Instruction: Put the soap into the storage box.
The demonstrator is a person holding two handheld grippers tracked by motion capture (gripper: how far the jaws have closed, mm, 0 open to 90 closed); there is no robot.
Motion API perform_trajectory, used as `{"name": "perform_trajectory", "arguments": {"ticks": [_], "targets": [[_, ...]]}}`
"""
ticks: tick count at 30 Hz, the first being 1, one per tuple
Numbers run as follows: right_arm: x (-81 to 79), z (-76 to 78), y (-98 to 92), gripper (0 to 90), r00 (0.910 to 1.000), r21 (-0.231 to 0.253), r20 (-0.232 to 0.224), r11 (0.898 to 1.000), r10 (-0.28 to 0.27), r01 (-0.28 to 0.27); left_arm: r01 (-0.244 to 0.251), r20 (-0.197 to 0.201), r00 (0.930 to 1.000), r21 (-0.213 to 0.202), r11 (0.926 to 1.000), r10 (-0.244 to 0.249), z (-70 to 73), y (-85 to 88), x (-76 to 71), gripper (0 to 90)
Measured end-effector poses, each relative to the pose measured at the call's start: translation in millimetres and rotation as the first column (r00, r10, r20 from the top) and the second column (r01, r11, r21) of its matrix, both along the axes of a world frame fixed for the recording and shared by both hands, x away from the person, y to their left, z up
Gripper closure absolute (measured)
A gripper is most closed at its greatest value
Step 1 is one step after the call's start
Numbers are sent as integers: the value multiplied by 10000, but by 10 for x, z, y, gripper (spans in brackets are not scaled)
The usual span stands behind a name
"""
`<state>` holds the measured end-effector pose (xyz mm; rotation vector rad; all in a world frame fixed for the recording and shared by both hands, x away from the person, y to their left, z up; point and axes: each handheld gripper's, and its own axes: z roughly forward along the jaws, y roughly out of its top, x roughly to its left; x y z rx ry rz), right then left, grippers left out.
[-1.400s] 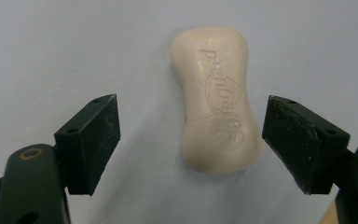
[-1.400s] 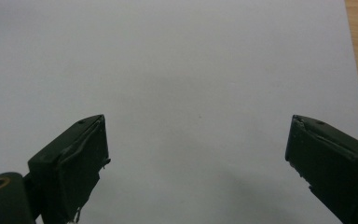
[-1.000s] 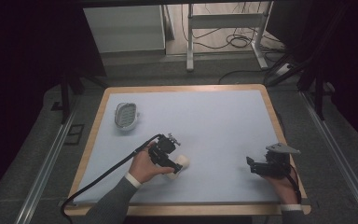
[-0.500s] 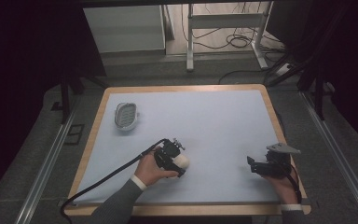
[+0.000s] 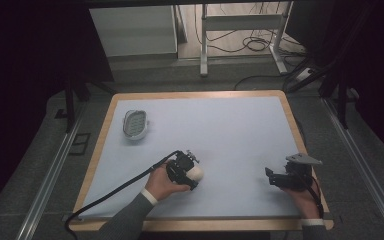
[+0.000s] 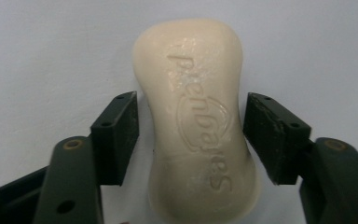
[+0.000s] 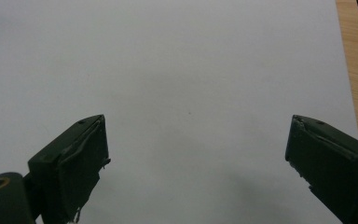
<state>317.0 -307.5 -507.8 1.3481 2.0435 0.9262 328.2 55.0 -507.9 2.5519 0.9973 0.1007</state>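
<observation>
The left tool [image 6: 190,135] has moved toward 4 o'clock and now straddles the soap [image 6: 198,116], jaws open and not quite touching; a grasp looks imminent. The right tool [image 7: 196,163] waits open.

Soap [image 6: 198,121] lies on table [image 5: 230,125], near front; dish [image 5: 134,124] apparently far-left behind.

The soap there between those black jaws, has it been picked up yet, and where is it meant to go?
Not yet. The left hand-held gripper has its jaws either side of the soap bar with gaps showing, so no grip. The soap dish sits empty, perhaps its destination. The right hand-held gripper waits open.
</observation>
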Motion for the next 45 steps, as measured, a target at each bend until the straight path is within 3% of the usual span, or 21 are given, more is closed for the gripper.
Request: {"name": "perform_trajectory", "arguments": {"ticks": [9, 16, 30, 45], "targets": [[2, -1, -1, 57, 10000, -27, 2, 10000, -7, 7, 33, 111, 9999, 9, 10000, -33, 1, 10, 7, 492], [-2, 7, -17, 57, 10000, 13, 57, 10000, -41, 41, 119, 199, 9997, 52, 9999, -120, 11, 24, 5, 496], [-1, 10, -41, 56, 9999, 43, 82, 9999, -115, 115, 146, 442, 9989, -207, 9997, -137, 209, 198, 72, 496], [1, 6, -56, 57, 9998, 49, 51, 9998, -170, 169, -298, 840, 9959, -534, 9981, 343, 414, 427, 178, 496]]}}
